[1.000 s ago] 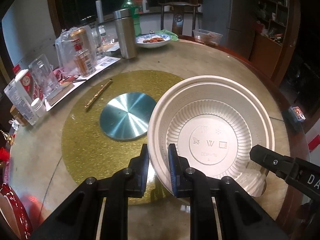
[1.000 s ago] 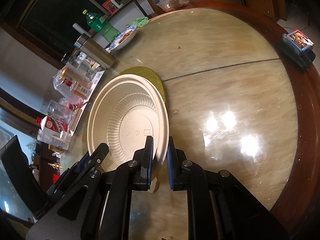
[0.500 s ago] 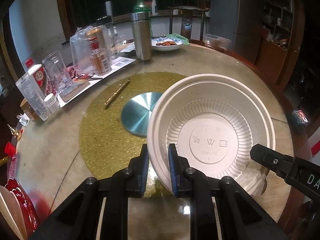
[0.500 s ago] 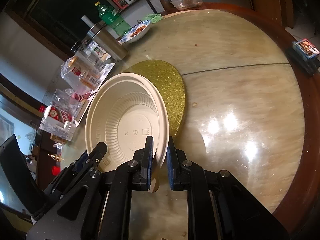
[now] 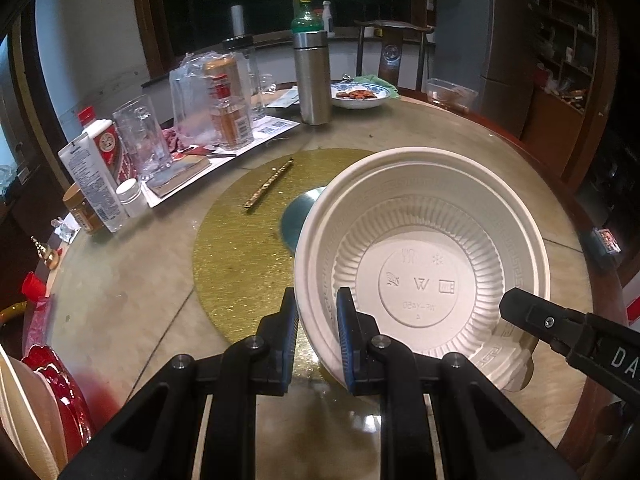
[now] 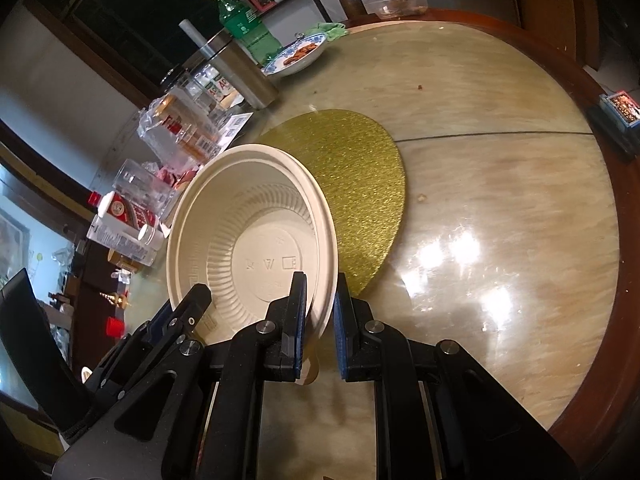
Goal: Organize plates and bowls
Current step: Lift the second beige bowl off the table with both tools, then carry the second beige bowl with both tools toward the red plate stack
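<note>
A: From the left wrist first. What is in hand?

B: The left gripper (image 5: 316,336) is clamped on the near rim of a cream plastic bowl (image 5: 420,280). The bowl hangs tilted above the round table (image 5: 120,292), partly over the gold mat (image 5: 240,248), with its inside facing the camera. At the bowl's lower right, a black finger of the right gripper (image 5: 532,314) reaches to the rim.

A: Anything already tidied?

B: At the bottom left edge I see the rims of a red dish (image 5: 60,400) and a pale one (image 5: 24,420) close together, maybe a stack; I cannot tell. A blue-patterned plate (image 5: 360,98) with food sits far back by the steel flask (image 5: 312,76). So I judge the job is early: one bowl in the air, not yet set down, and that plate untouched.

A: And the right wrist?

B: The right gripper (image 6: 320,312) is closed on the opposite rim of the same bowl (image 6: 248,240), so both claws carry it together. The left gripper (image 6: 192,300) shows at the lower left, on the rim.

A: What does this view add?

B: The wide bare stretch of table (image 6: 500,200) to the right and the mat's edge (image 6: 360,184), free of dishes. It hides the red dish, though; only the left view shows it.
</note>
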Demonstrator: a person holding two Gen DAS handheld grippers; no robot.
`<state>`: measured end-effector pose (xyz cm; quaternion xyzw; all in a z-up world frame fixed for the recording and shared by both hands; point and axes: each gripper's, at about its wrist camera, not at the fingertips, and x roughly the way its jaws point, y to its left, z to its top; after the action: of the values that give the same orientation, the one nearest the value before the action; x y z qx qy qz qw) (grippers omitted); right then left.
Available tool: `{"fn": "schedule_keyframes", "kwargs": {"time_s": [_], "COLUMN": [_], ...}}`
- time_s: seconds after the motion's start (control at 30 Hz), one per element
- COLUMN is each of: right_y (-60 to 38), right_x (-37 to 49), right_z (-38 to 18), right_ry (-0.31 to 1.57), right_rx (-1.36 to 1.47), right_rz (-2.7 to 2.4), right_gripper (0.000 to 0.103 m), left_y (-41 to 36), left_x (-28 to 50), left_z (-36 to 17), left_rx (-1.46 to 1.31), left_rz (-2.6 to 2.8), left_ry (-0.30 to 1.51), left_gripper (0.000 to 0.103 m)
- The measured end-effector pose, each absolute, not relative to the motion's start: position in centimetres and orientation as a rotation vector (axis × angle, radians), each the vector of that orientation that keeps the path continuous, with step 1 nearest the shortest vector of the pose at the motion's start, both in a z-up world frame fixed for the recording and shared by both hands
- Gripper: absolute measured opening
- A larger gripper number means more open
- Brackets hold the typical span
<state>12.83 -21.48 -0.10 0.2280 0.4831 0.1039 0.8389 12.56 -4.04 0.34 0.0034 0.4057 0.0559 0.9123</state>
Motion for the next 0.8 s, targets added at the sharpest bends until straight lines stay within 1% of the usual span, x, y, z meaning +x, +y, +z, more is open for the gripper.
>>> {"fn": "schedule_keyframes", "kwargs": {"time_s": [0.8], "right_y": [-18.8], "right_x": [12.1], "right_z": [0.9], "right_ry": [1.015], "right_rx": [0.446], "right_rz": [0.259], "right_gripper": [0.012], "left_y": [-1.5], "left_x": [10.9], "left_z": [1.3], "left_rx": [-0.014], "left_rz": [0.159], "left_ry": [0.813], "left_gripper": [0.017]}}
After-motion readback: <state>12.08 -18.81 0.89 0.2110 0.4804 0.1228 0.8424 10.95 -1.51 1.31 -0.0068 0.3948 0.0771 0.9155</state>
